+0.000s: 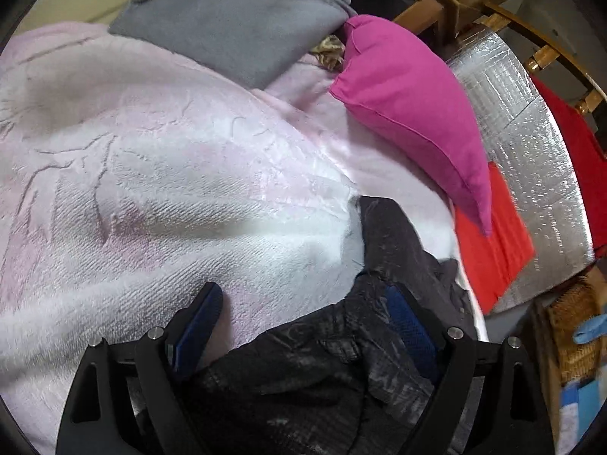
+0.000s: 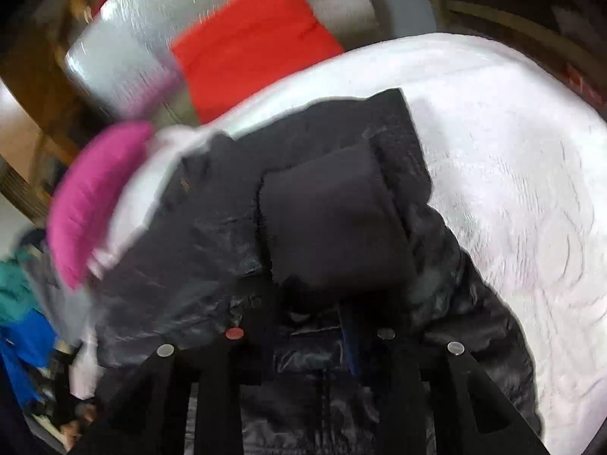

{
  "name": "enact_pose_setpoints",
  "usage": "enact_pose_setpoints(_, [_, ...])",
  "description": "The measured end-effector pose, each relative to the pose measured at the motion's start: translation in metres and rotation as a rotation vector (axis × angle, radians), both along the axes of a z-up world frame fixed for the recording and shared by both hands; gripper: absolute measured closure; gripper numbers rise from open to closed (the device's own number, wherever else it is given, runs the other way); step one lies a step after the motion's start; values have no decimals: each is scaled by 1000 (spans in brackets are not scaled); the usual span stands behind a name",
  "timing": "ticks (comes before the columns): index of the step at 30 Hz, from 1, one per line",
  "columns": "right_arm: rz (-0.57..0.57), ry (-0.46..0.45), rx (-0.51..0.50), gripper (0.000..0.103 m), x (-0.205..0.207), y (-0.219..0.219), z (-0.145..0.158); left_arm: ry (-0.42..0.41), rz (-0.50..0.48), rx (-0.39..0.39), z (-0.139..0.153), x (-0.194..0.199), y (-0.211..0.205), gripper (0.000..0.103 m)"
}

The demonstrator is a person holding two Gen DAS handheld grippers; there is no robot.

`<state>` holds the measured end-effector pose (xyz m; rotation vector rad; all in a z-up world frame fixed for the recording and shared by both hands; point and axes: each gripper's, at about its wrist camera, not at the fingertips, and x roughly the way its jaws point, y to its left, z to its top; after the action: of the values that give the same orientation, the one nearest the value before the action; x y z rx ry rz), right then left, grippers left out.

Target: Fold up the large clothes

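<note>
A black shiny padded jacket [image 1: 341,364] lies on a pale pink fleece blanket [image 1: 159,174]. In the left wrist view my left gripper [image 1: 303,311] is open, its fingers wide apart, with a bunch of the jacket lying between them against the right pad [image 1: 409,326]. In the right wrist view the jacket [image 2: 322,227] fills the middle, a sleeve cuff folded on top. My right gripper [image 2: 311,326] is buried under the jacket fabric; its fingertips are hidden. That view is motion-blurred.
A magenta cushion [image 1: 413,113] lies on the blanket at the right, also in the right wrist view [image 2: 87,197]. A grey fleece [image 1: 235,26] lies at the back. A red folded cloth [image 1: 489,242] sits on a silver mat [image 1: 531,174]. A wicker basket [image 1: 569,322] stands far right.
</note>
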<state>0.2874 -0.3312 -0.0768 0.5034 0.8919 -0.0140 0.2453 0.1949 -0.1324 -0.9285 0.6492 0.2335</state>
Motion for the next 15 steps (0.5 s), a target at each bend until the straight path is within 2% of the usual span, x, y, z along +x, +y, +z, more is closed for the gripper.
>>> enact_pose_setpoints(1, [-4, -19, -16, 54, -7, 0, 5, -6, -8, -31, 0, -2, 6, 14])
enact_pose_setpoints(3, [10, -79, -72, 48, -27, 5, 23, -2, -31, -89, 0, -2, 16, 14])
enact_pose_setpoints(4, [20, -103, -109, 48, -34, 10, 31, 12, -48, -105, 0, -1, 17, 14])
enact_pose_setpoints(6, [49, -164, -179, 48, -49, 28, 49, 36, -120, -77, 7, 11, 14, 14])
enact_pose_setpoints(9, [134, -244, -202, 48, -45, 67, 63, 40, -252, 18, 25, 44, 5, 14])
enact_pose_setpoints(12, [289, -241, -156, 48, -14, 113, 48, 79, -376, 59, 30, 86, -7, 14])
enact_pose_setpoints(15, [381, -197, -120, 48, 11, 147, 21, 186, -449, 65, 12, 125, -18, 16])
